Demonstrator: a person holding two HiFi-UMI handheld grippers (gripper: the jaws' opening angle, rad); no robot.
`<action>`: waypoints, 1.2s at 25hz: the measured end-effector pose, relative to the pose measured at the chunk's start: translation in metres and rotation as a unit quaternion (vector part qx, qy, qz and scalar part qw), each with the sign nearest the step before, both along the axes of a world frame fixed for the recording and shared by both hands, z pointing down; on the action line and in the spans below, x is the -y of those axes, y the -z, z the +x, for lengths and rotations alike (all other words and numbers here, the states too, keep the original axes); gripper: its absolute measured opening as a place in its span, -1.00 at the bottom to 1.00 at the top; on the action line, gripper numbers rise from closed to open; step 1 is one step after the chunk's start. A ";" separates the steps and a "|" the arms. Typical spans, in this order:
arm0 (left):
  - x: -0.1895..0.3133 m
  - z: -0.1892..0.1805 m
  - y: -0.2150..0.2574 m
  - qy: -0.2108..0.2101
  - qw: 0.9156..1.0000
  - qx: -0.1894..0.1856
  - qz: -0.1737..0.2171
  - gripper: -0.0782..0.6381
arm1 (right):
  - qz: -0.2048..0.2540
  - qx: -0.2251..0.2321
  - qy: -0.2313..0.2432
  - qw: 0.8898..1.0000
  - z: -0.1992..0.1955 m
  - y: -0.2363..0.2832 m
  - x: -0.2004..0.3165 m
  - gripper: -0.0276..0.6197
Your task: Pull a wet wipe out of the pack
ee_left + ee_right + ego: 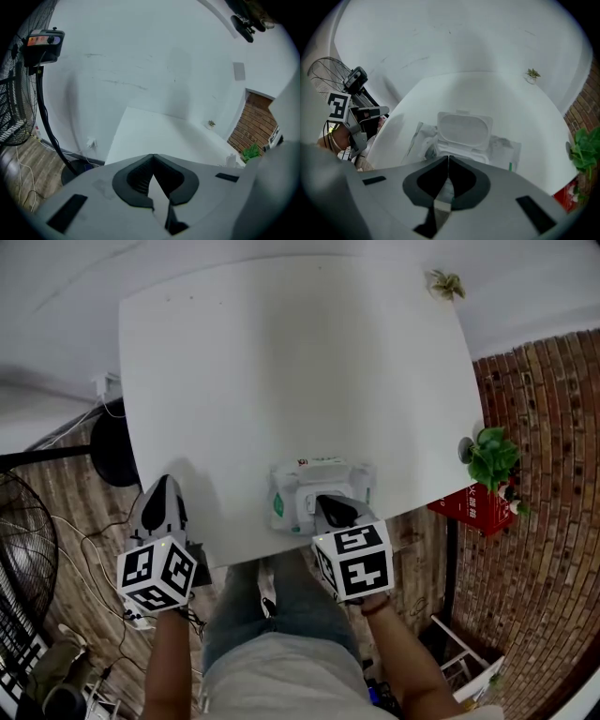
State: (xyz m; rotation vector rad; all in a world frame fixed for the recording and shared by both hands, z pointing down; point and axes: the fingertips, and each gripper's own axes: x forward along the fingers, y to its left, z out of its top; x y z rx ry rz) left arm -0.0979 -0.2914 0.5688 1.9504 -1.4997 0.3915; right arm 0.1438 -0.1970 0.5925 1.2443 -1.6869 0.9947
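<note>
The wet wipe pack [298, 486] lies near the front edge of the white table [281, 362], its lid [464, 129] flipped up and open. My right gripper [328, 506] points down into the pack's opening. Its jaws meet at the tips [448, 158] and appear shut on the wet wipe there; the wipe itself is almost wholly hidden by them. My left gripper [161, 493] hovers at the table's left front corner, shut [153, 156] with nothing in it, well apart from the pack [501, 147].
A small potted plant [446, 283] stands at the table's far right corner. A leafy plant [494, 457] and a red crate [473, 506] sit off the right edge. A fan [42, 42] and cables are on the floor to the left.
</note>
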 end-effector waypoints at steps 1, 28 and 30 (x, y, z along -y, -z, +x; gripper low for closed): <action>0.000 0.001 0.001 0.001 1.000 -0.001 0.002 -0.77 | 0.002 0.001 0.000 1.000 0.000 0.000 0.000 -0.89; -0.020 0.005 0.040 -0.002 0.999 -0.016 0.038 -0.77 | 0.058 0.045 -0.051 0.996 0.006 0.028 -0.005 -0.89; -0.021 0.005 0.043 -0.002 0.999 -0.016 0.042 -0.77 | 0.062 0.046 -0.054 0.996 0.007 0.030 -0.004 -0.89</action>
